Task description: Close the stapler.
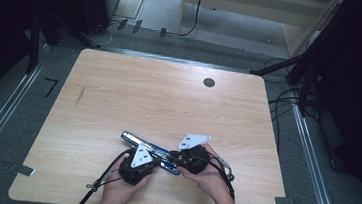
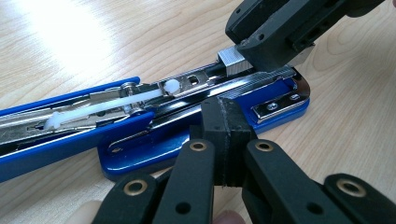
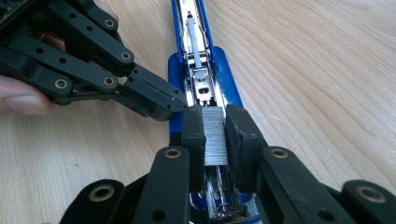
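We are loading a blue stapler point(image 1: 150, 149) that lies opened out flat on the table point(image 1: 169, 96), near its front edge, between our two hands. Our right gripper point(image 3: 215, 128) pinches a strip of staples point(image 3: 215, 135) by its long sides and holds it over the open metal channel point(image 2: 196, 84), lined up with it so the strip can, we judge, drop straight into the track. Our left gripper point(image 2: 224, 135) has its jaws pressed together with nothing between them, and the tips rest against the stapler's base point(image 2: 187, 144), most likely to pin it so it won't slide or tip while the strip goes in. The white pusher point(image 3: 196, 39) sits back along the channel, leaving the front free for the staples. The strip is not yet seated.
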Tool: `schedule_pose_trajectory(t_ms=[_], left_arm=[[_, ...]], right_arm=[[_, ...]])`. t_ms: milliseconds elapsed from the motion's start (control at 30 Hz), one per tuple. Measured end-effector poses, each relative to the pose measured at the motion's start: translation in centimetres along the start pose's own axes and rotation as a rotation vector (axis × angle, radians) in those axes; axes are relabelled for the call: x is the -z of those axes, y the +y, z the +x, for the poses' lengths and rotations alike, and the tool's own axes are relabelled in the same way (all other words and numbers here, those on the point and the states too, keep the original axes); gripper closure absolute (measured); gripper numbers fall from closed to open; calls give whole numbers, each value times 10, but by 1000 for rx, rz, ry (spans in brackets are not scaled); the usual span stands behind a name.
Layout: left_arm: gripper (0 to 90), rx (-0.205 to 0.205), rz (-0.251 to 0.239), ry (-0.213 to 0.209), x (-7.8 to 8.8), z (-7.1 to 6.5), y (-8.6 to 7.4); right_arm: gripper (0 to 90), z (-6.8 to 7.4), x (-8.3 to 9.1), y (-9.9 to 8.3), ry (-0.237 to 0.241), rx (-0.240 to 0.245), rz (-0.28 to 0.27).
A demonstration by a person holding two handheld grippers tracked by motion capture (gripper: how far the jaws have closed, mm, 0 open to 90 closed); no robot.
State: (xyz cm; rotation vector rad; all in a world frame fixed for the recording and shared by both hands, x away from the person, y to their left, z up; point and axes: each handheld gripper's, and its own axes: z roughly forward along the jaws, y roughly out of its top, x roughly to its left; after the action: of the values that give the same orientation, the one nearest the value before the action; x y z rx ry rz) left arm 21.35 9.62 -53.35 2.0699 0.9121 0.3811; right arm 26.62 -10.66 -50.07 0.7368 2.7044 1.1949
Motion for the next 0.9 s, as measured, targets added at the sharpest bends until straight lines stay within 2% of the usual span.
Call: schedule_pose_trajectory(t_ms=[67, 367, 433, 467, 900], left_arm=[[900, 2, 0, -1, 0, 0, 0], [900, 0, 1, -1, 0, 0, 0], [900, 1, 1, -2, 0, 0, 0], [900, 2, 0, -1, 0, 0, 0], [900, 2, 1, -2, 0, 0, 0]], right_arm=[[793, 0, 0, 0, -14, 8, 9], [792, 0, 1, -1, -11, 16, 12], [793, 0, 1, -1, -8, 23, 9], [793, -1, 2, 0, 14, 18, -3], [793, -3, 1, -1, 13, 36, 14]])
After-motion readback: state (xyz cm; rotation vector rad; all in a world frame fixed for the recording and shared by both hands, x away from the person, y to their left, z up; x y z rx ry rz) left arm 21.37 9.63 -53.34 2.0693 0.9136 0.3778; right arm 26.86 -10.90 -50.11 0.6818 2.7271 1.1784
